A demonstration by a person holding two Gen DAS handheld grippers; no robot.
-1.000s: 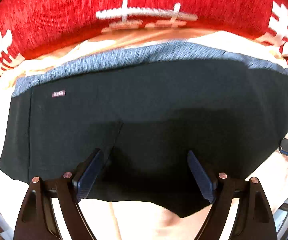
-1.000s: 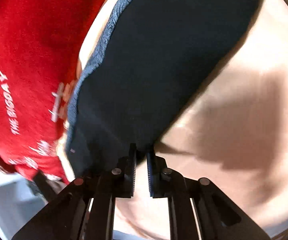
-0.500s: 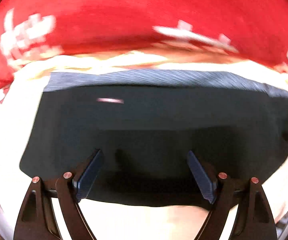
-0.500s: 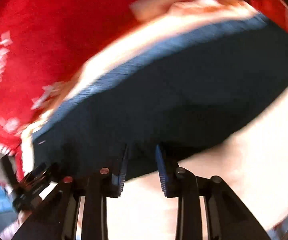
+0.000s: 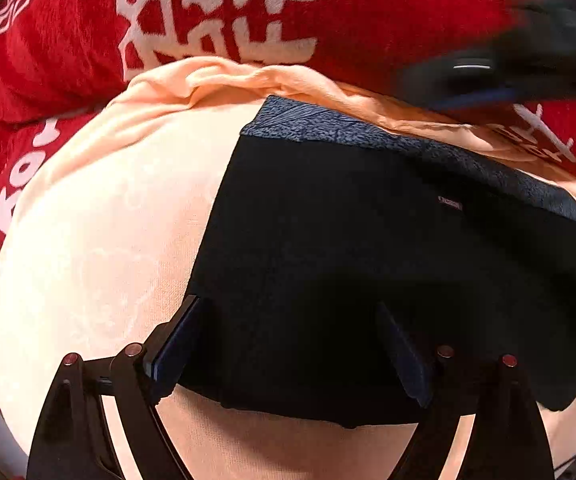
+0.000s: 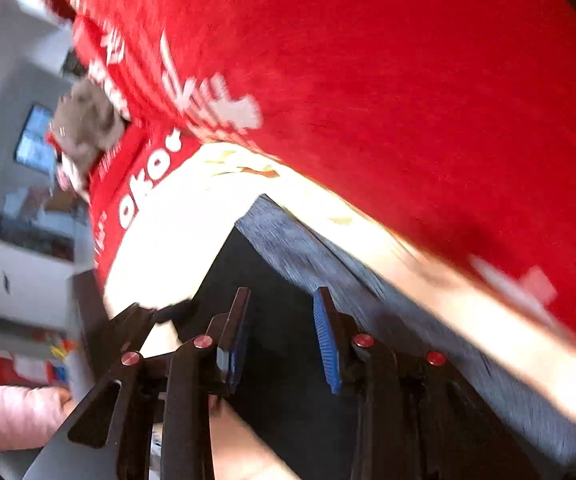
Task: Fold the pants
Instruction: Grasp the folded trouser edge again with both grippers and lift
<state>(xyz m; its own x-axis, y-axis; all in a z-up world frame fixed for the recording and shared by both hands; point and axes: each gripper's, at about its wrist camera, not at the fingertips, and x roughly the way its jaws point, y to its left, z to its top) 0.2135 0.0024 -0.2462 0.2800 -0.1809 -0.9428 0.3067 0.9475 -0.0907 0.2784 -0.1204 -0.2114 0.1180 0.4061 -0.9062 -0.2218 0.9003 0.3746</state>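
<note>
The left gripper (image 5: 288,344) has its fingers (image 5: 176,344) spread wide and empty, low in the frame over the near edge of the pants (image 5: 367,260). The right gripper (image 6: 282,332) is also parted with nothing between its blue pads (image 6: 325,340), and hangs over the dark cloth near its grey waistband (image 6: 299,252).

The pants lie folded flat on a cream sheet (image 5: 88,260), filling the centre and right of the left view, with the waistband along the far edge. A small tag (image 5: 449,203) sits below the waistband, its text too small to read. Behind lies a red blanket (image 5: 367,20) with white characters; letters like "oko" run along its left side.

A second ago the right fingers were pinched at the pants' edge; they have since let go and swung across to the waistband, now blurred in the upper right of the left view. The left gripper has shifted left, showing more sheet.
</note>
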